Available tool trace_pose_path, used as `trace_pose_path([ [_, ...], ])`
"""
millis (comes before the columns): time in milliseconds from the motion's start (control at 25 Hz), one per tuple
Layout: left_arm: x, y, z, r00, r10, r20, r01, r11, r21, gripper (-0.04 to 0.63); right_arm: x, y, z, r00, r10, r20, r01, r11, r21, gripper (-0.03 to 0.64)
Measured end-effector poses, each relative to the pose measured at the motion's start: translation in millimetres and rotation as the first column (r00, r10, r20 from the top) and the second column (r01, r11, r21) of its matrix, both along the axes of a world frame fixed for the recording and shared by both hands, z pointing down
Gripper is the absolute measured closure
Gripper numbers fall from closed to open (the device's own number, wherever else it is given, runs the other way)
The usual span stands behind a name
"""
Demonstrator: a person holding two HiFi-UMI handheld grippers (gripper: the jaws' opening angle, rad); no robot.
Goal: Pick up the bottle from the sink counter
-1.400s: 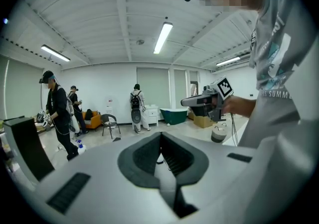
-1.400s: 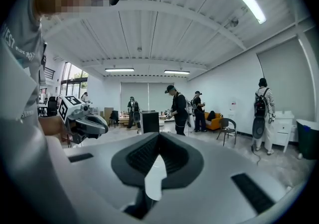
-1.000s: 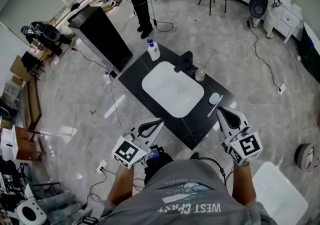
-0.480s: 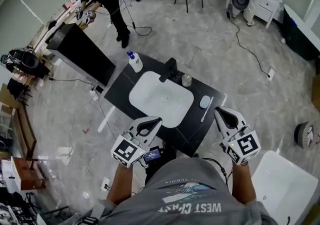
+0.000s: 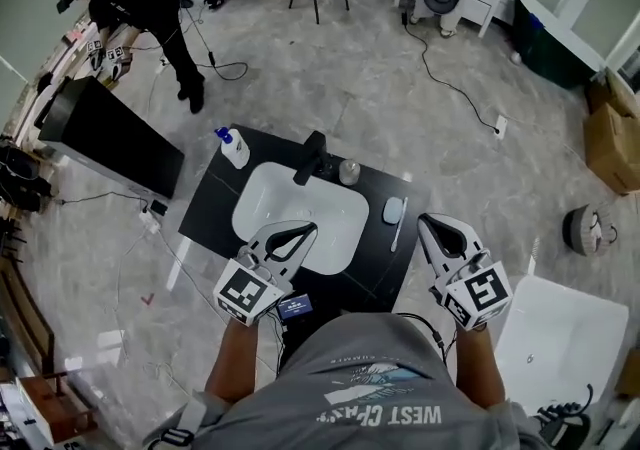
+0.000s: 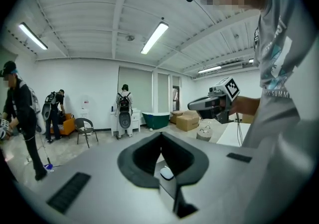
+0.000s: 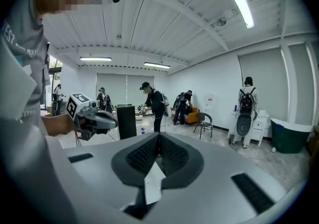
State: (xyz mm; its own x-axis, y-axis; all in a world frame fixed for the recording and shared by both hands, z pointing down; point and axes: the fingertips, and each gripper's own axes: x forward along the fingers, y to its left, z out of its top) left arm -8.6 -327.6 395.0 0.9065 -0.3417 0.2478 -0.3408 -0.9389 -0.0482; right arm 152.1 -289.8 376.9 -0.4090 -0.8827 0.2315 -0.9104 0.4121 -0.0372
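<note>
Left gripper (image 5: pixel 303 229): jaws closed tip to tip, nothing between them; in the head view it sits over the near edge of the white basin (image 5: pixel 300 210); bottle (image 5: pixel 233 148): white body, blue pump top, upright on the far left corner of the black sink counter (image 5: pixel 213 206), well apart from both grippers and beside the basin's far left rim; faucet (image 5: pixel 311 157): black, at the far rim of the basin; small round cup (image 5: pixel 349 172): just right of the faucet; pale oval object (image 5: pixel 393 209) and thin white stick (image 5: pixel 399 228): on the counter right of the basin; right gripper (image 5: pixel 429 224): jaws closed together, empty, beside the counter's right edge.
</note>
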Motion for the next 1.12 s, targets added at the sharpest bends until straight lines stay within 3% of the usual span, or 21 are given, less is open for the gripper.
trace_pose_path([
  [320,-8,-31,9,0.995,0.090,-0.038,-0.092,0.995,-0.044,0.591,-21,-18,-7,0.996,0.054,-0.064,-0.058,0.997,-0.053,0.615],
  [480,-10,-42,11,0.996,0.087,-0.032,-0.089,0.995,-0.046,0.591,-24,-33,-1,0.997,0.036,-0.074,-0.041,0.996,-0.074,0.615],
  [720,-16,-54,18,1.000,-0.009,-0.006,0.009,0.999,-0.054,0.591,-27,-65,17,0.997,-0.056,-0.060,0.049,0.993,-0.108,0.614],
  [840,-18,-57,21,0.996,-0.080,-0.036,0.077,0.994,-0.080,0.591,-24,-82,25,0.993,-0.104,-0.060,0.097,0.988,-0.119,0.614],
  [1000,-15,-63,34,0.991,-0.136,0.013,0.136,0.985,-0.107,0.591,-23,-101,40,0.986,-0.164,-0.040,0.157,0.977,-0.144,0.614],
  [1120,-10,-64,36,0.987,-0.163,0.011,0.163,0.980,-0.119,0.591,-24,-110,59,0.978,-0.208,-0.028,0.200,0.964,-0.177,0.614],
])
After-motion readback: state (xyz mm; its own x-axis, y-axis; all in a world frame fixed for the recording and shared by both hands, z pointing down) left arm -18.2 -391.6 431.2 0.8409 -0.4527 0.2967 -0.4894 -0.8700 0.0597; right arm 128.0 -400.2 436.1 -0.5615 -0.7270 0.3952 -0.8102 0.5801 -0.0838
